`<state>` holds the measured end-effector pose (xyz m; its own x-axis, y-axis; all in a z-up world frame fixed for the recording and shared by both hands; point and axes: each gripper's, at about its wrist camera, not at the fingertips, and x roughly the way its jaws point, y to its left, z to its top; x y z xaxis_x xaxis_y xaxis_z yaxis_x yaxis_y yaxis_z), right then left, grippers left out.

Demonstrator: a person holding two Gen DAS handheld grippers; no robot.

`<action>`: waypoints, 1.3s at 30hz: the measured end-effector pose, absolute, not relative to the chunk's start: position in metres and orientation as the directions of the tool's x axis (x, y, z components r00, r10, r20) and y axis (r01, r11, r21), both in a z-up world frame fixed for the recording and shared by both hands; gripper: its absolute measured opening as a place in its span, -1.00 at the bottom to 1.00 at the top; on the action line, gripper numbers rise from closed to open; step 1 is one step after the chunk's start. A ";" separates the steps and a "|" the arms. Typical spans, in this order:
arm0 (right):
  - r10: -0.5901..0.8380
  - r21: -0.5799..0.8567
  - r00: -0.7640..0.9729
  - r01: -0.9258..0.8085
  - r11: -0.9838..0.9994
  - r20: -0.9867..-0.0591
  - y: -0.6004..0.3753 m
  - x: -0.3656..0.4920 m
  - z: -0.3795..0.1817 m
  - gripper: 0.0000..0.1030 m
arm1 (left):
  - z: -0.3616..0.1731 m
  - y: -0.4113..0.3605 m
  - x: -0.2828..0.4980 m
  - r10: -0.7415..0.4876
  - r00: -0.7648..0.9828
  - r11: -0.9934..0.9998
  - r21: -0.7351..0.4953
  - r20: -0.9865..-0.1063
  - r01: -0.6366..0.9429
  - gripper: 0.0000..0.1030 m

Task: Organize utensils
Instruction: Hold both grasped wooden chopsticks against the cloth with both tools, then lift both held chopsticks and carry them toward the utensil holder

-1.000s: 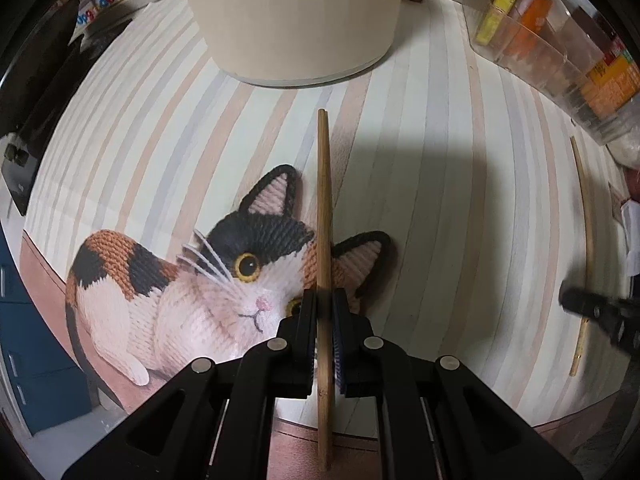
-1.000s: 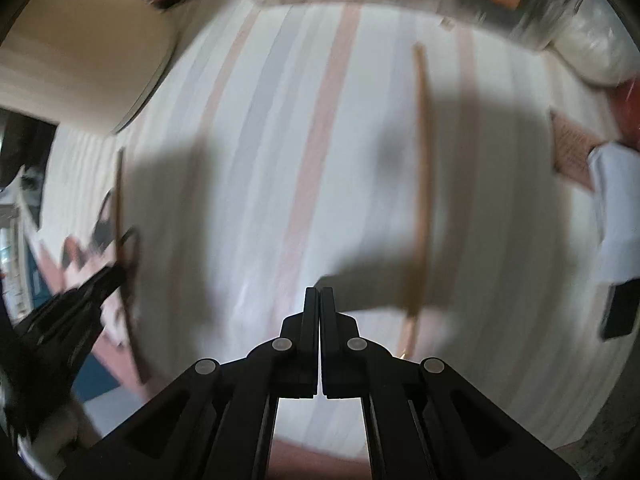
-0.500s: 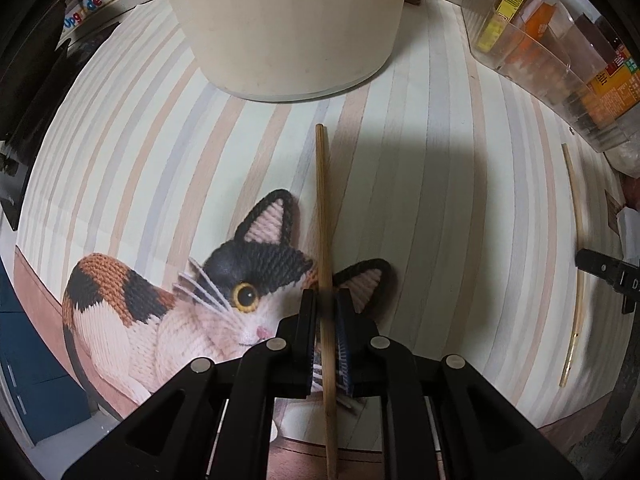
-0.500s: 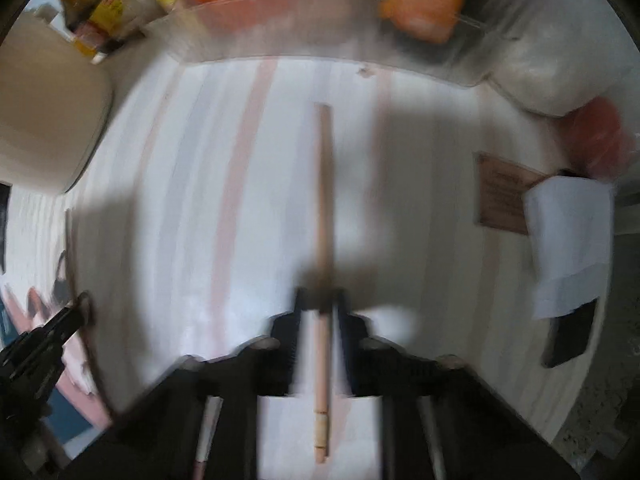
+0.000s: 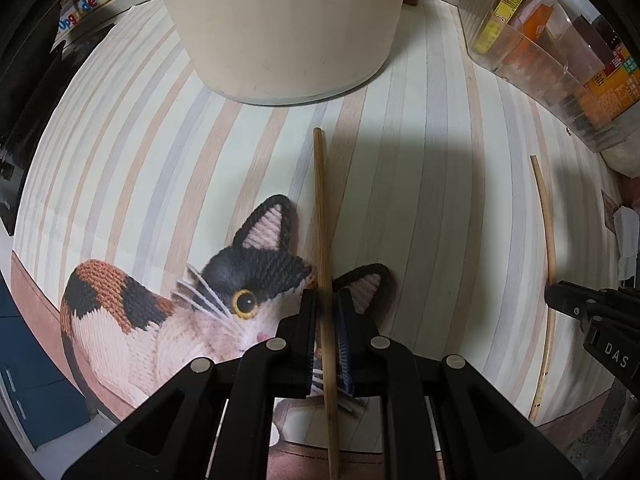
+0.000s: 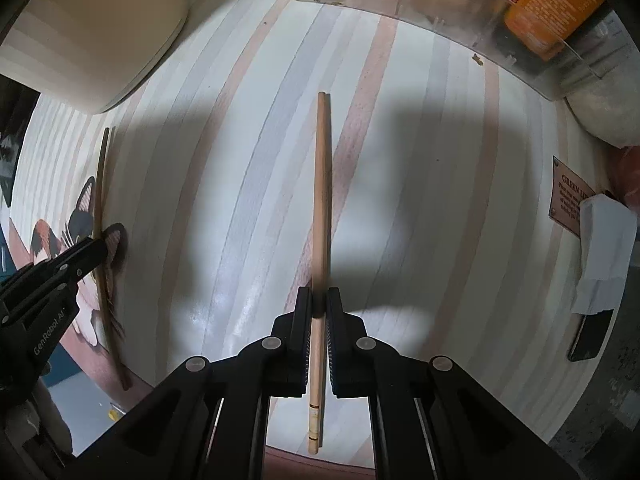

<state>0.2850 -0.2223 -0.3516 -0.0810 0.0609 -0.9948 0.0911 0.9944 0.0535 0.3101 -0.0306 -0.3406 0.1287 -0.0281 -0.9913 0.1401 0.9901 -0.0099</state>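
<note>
Two wooden chopsticks lie apart on a striped tablecloth with a knitted-cat print [image 5: 132, 320]. In the left wrist view, my left gripper [image 5: 326, 300] points down over the cat's ears. It is shut on the left chopstick [image 5: 320, 200], which runs up between its pads. In the right wrist view, my right gripper [image 6: 319, 296] is shut on the right chopstick [image 6: 322, 180] near its banded end. Each view shows the other side: the right gripper [image 5: 556, 300] on its chopstick [image 5: 548, 232], and the left gripper [image 6: 100, 248] on its chopstick [image 6: 100, 184].
A wide cream cylindrical container [image 5: 280, 28] stands just beyond the left chopstick's far tip. A clear plastic bin of packets [image 5: 560, 80] lines the back right. A brown card [image 6: 568, 196], white folded paper [image 6: 604, 248] and a black phone [image 6: 590, 336] lie at the right. The table edge is close below.
My right gripper, shut and empty beside the right chopstick, has slid right over it and now has it between its pads. My left gripper has shifted slightly along its chopstick.
</note>
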 end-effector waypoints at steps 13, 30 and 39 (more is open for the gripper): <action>0.064 0.054 -0.116 0.086 0.995 -0.991 -0.237 0.285 -0.341 -0.86 | -0.341 -0.035 0.313 -0.014 0.137 0.987 0.008 -0.991 0.160 -0.80; 0.164 0.174 0.085 0.136 0.975 -0.983 -0.219 0.277 -0.313 -0.87 | -0.285 -0.047 0.303 -0.095 0.257 0.983 -0.050 -0.962 0.176 -0.91; 0.233 0.283 0.332 0.111 0.953 -0.914 -0.224 0.291 -0.234 -0.87 | -0.185 -0.039 0.298 -0.192 0.454 0.974 -0.113 -0.870 0.196 -0.92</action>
<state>0.2912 -0.2241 -0.2339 0.3319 0.2330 -0.9141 0.1114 0.9526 0.2832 0.2975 -0.0392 -0.1852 0.4540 -0.1919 -0.8701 0.1960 0.9741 -0.1125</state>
